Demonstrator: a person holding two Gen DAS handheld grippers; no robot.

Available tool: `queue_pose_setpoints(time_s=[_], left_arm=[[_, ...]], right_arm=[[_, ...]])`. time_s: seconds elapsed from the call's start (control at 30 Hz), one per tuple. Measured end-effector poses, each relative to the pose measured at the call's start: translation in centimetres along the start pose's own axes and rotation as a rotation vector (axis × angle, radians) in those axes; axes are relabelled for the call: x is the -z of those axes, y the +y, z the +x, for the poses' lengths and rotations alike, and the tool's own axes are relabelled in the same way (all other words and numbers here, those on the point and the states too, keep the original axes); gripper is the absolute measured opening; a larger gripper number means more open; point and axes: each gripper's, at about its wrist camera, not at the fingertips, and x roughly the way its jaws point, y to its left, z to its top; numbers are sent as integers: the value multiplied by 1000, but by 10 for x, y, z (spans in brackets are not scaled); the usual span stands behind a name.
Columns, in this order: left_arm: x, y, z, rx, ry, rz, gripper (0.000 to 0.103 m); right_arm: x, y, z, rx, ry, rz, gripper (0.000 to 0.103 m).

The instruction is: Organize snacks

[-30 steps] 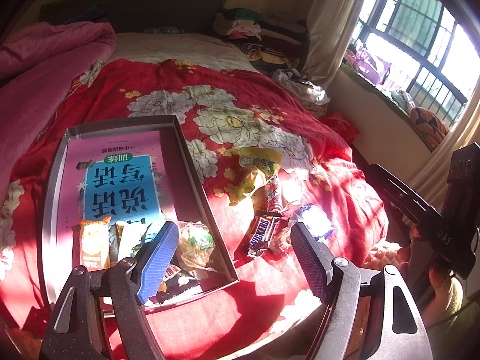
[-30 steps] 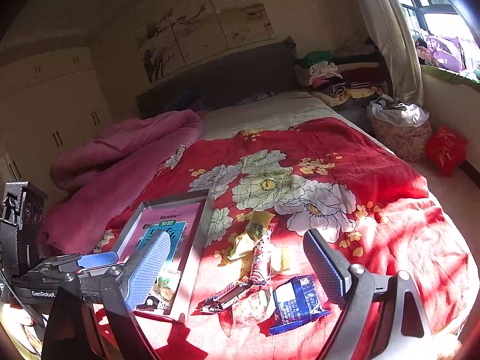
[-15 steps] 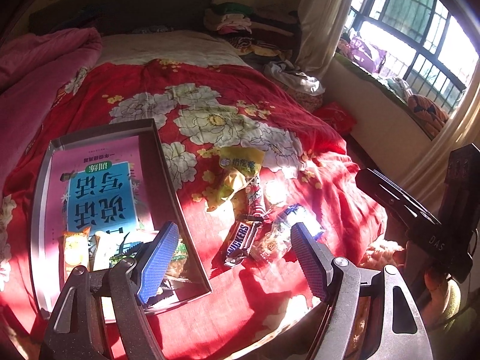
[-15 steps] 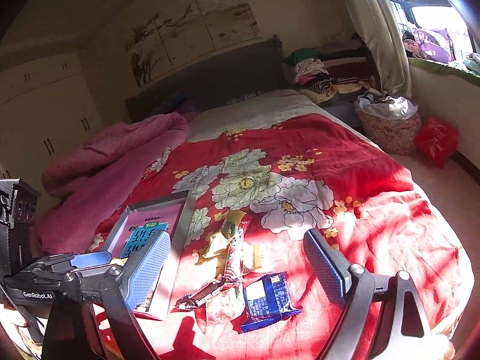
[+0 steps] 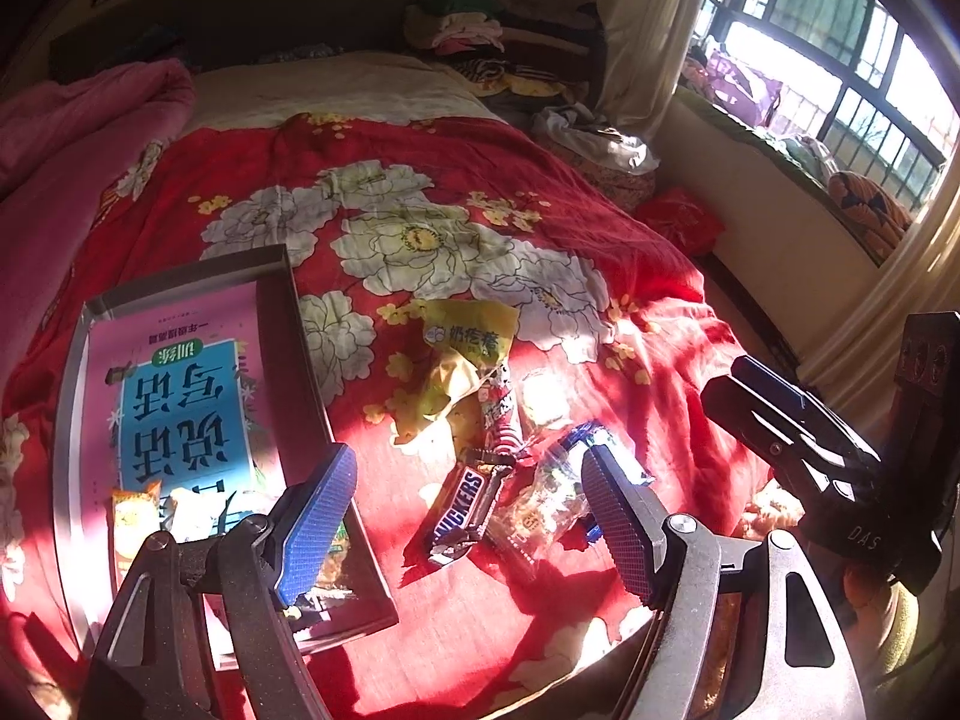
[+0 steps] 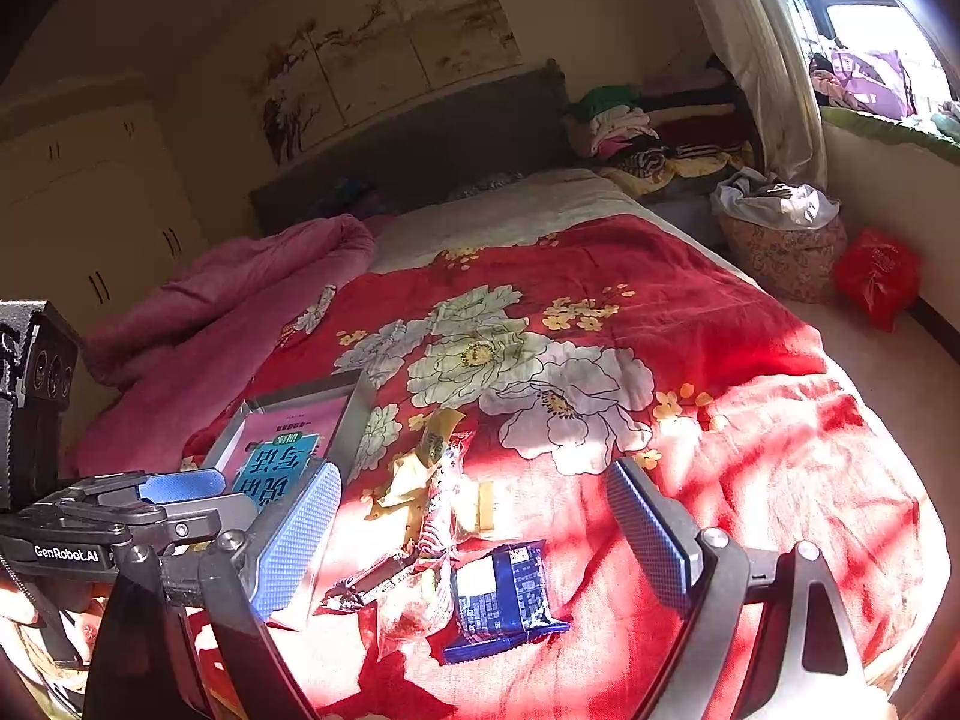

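A grey tray (image 5: 282, 324) lined with a pink and blue booklet lies on the red floral bedspread; several snack packs (image 5: 135, 516) sit at its near end. Right of it lies a loose pile: a Snickers bar (image 5: 462, 507), a clear cracker pack (image 5: 534, 519), a yellow pouch (image 5: 465, 354) and a blue packet (image 6: 501, 594). My left gripper (image 5: 468, 528) is open and empty, hovering above the Snickers bar. My right gripper (image 6: 474, 540) is open and empty above the same pile. The tray also shows in the right wrist view (image 6: 360, 408).
A pink quilt (image 6: 240, 300) is bunched at the bed's far left. A basket of clothes (image 6: 780, 240) and a red bag (image 6: 876, 276) stand on the floor right of the bed. The bed's near edge is just below both grippers.
Both grippers have shifted right, away from the tray and over the loose snack pile. Both stayed open; no snack has moved.
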Motion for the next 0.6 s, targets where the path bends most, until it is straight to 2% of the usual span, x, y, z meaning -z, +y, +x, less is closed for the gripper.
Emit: queue_pose_setpoints(time_s=[0.37, 0.6], left_arm=[[-15, -3, 20, -41, 15, 8, 79], [-20, -5, 42, -41, 36, 5, 79]], right_arm=[[-2, -15, 8, -6, 4, 7, 91], [-1, -32, 18, -20, 29, 39, 91]])
